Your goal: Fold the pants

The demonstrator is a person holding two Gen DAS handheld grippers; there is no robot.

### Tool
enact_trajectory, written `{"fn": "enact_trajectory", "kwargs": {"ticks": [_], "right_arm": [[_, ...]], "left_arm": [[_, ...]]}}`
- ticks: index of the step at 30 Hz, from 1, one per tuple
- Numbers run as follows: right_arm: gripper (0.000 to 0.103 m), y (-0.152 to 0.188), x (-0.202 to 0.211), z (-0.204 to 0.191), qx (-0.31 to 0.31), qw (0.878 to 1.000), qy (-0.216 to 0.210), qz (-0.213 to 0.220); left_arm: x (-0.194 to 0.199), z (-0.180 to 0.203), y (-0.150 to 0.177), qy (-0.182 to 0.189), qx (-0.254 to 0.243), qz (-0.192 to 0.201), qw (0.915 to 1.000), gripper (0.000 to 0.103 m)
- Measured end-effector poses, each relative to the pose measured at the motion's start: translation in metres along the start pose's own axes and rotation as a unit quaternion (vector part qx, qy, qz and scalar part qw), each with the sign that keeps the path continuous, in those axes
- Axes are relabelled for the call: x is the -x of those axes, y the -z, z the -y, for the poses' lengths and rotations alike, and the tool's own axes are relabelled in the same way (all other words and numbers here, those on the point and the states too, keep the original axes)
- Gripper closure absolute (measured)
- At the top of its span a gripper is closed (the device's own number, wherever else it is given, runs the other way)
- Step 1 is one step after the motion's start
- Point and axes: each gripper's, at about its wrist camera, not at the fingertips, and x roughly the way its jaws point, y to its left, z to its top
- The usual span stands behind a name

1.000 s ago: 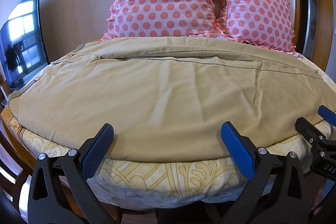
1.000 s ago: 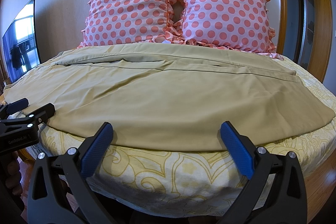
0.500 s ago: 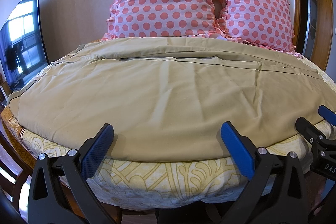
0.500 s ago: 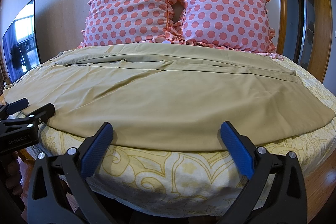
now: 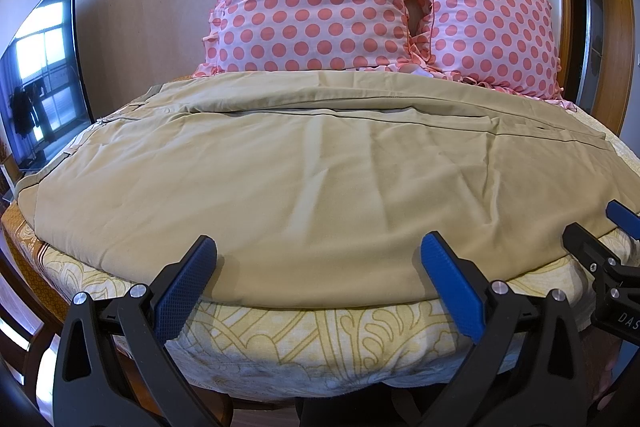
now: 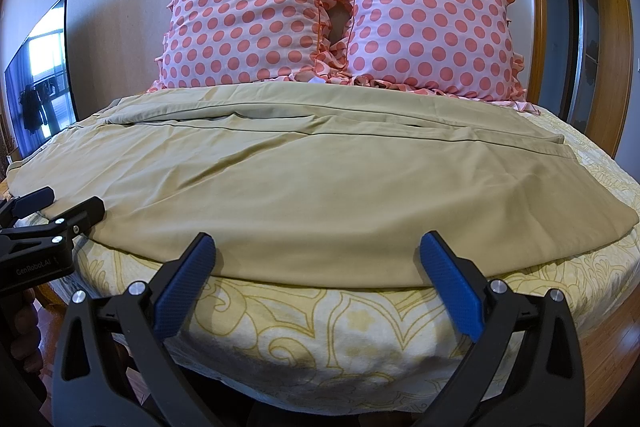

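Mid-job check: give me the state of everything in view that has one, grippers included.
Left gripper: open, empty, at the near edge of the pants.
Right gripper: open, empty, at the near edge too.
Pants: spread flat across the bed, lightly wrinkled.
Pillows: two, propped upright against the wall.
TV: screen dark, reflecting a window.
Bed cover: smooth, draped over the edge.

Both pictures are bright and sharp, with soft daylight all over. The dark screen [image 5: 44,75] on the left shows a shiny bright window, so light comes from behind the camera. Under the front edge of the bed [image 6: 320,339] it gets shadowy and dark. Straight lines bend near the edges, so the bed looks round. The corners of each picture are black.
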Motion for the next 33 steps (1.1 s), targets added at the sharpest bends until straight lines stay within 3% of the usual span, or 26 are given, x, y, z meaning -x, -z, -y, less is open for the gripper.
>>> {"fn": "enact_trajectory", "kwargs": {"ticks": [23,25,27,30,33], "right_arm": [[0.002,0.000,-0.001,0.002,0.008,1.000,-0.013,-0.002],[0.002,-0.015,-0.006,0.010,0.005,0.999,-0.036,-0.024],[0.002,-0.042,0.004,0.038,-0.026,0.999,-0.040,-0.006],[0.002,-0.082,0.006,0.075,-0.071,0.997,-0.019,0.027],[0.002,-0.133,-0.017,0.128,-0.124,0.992,0.034,0.020]], "left_arm": [[0.001,0.000,0.000,0.008,-0.003,0.000,1.0000,0.001],[0.001,-0.001,-0.002,0.018,-0.002,-0.004,0.9998,0.001],[0.006,-0.016,-0.017,0.034,0.008,-0.003,0.9994,0.001],[0.009,-0.026,-0.031,0.020,0.022,0.012,0.9995,0.001],[0.004,-0.035,-0.044,0.011,0.035,0.022,0.9991,0.001]]}}
